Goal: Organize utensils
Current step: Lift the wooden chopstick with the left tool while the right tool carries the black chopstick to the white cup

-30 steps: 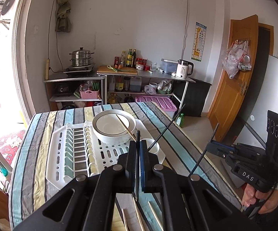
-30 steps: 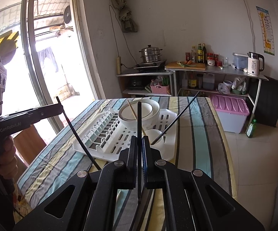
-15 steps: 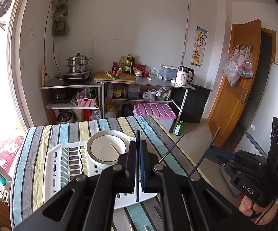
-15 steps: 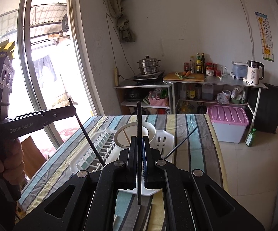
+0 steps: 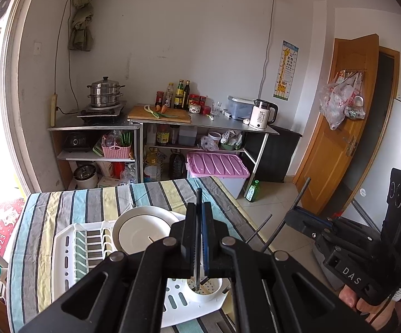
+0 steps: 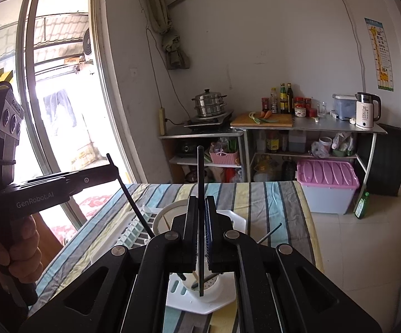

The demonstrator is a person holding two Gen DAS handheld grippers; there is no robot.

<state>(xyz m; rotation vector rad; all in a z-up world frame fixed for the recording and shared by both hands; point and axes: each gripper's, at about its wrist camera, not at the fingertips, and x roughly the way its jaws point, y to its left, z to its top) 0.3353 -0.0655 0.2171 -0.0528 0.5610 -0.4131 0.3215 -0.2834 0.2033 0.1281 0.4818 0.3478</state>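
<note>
While both grippers hang over the striped table point(image 5: 61, 202), each pinches one black chopstick. L gripper point(image 5: 199, 216) has its jaws pressed together on a chopstick point(image 5: 198, 238) that stands near upright, its top poking above the jaws and its lower tip down at the white cup point(image 5: 206, 291) on the rack's corner. R gripper point(image 6: 201, 211) is likewise clamped on its own chopstick point(image 6: 200, 194), which runs up past the jaws and down to the cup point(image 6: 210, 291) below. In the right wrist view that cup already holds a pale wooden stick point(image 6: 194, 276) and another dark one point(image 6: 269, 231) leaning out to the right (exactly how many are in there I can't tell, the jaws cover most of it). White rack point(image 5: 75, 249) lies on the table w/ a white plate point(image 5: 142, 230) sitting in it just beyond the cup; a bit of a stick tip shows on the plate in the left wrist view. Each camera also catches the other gripper from the side, held in a bare hand point(image 6: 20, 255), its chopstick slanting down toward the rack. Behind the table: metal shelves w/ a steamer pot point(image 5: 106, 94), bottles, cutting board, white kettle point(image 5: 261, 113), and a pink-lidded bin point(image 5: 217, 163) on the floor.
</note>
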